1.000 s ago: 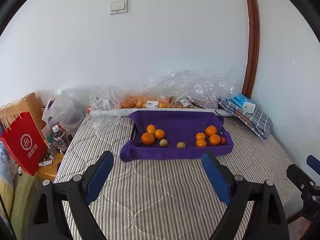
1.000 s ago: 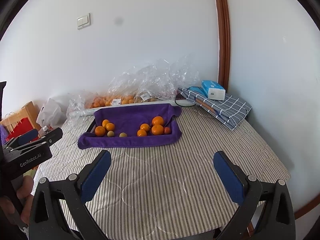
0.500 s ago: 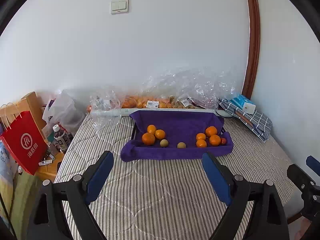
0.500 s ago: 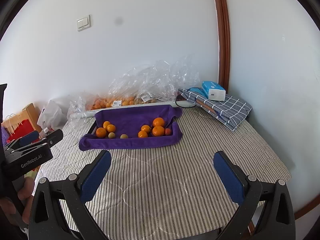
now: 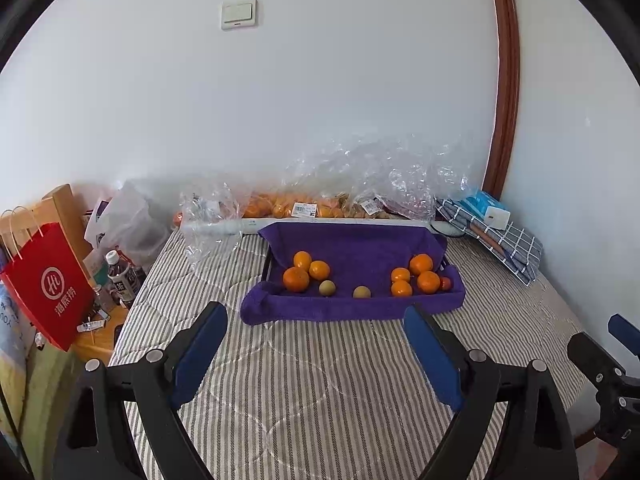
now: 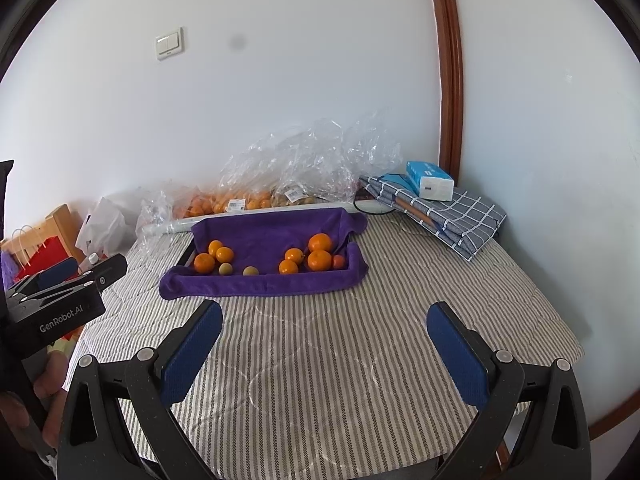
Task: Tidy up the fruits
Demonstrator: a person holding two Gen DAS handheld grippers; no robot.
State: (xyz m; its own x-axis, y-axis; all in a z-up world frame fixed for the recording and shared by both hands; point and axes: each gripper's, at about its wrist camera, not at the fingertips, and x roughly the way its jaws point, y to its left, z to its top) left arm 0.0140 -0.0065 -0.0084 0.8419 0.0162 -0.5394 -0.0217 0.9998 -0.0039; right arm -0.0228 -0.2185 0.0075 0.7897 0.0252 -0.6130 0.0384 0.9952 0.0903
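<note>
The fruits are all sitting on the purple towel [image 5: 356, 248] over a tray: three oranges [image 5: 306, 271] bunched left, four more oranges [image 5: 416, 276] with a small red fruit [image 5: 445, 283] right, two greenish ones [image 5: 344, 290] between. Whether that's sorted or still mixed can't be called. If one gets picked, it should be pinched across the middle, gently, since round fruit rolls. The left gripper [image 5: 316, 354] and right gripper [image 6: 324, 354] are both held spread wide, empty, low over the striped mattress [image 6: 340, 344], well short of the tray.

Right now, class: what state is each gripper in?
Left gripper: open, holding nothing.
Right gripper: open, holding nothing.
</note>
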